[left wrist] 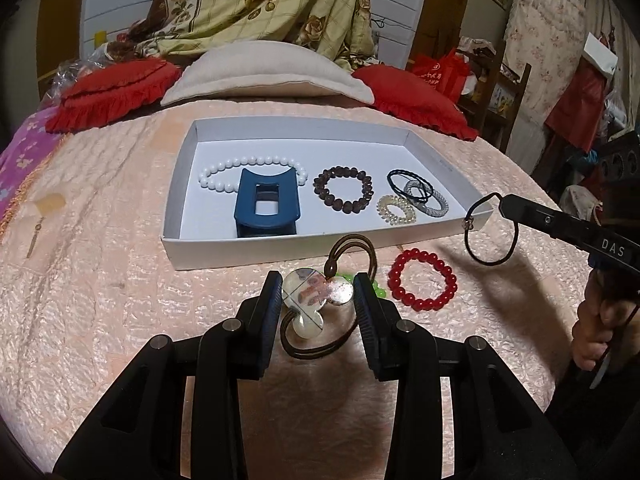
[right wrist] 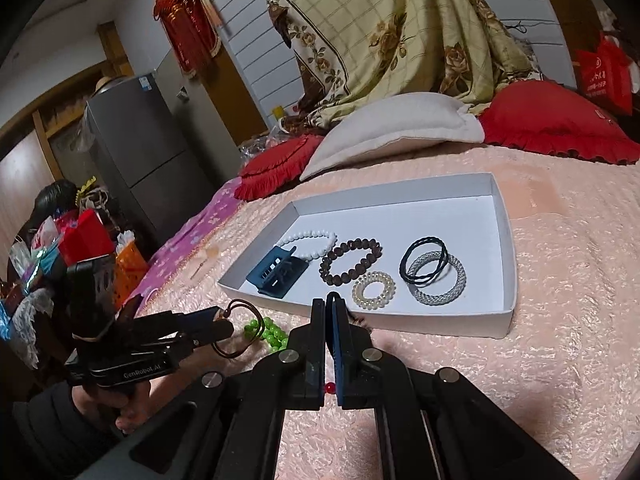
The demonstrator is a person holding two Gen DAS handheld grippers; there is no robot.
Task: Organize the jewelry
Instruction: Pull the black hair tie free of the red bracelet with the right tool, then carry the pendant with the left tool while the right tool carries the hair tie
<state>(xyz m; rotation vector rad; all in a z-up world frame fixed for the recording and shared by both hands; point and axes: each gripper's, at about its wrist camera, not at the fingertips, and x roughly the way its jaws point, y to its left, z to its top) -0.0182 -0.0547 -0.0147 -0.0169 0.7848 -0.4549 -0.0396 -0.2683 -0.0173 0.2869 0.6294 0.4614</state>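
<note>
Green beads (left wrist: pixel 379 290) mostly hidden behind left gripper (left wrist: pixel 318 294), red bracelet (right wrist: pixel 330 387) behind right gripper (right wrist: pixel 331 308)

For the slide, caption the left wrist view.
Left gripper holds a brown hair tie; right gripper dangles a black one near the tray.

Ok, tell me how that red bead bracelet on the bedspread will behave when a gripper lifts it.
The red bead bracelet is separate round beads in a loop, so it will probably sag from wherever it is pinched. The beads look glossy, so the pads might slip off one. On the soft bedspread it seems unlikely to roll.
</note>
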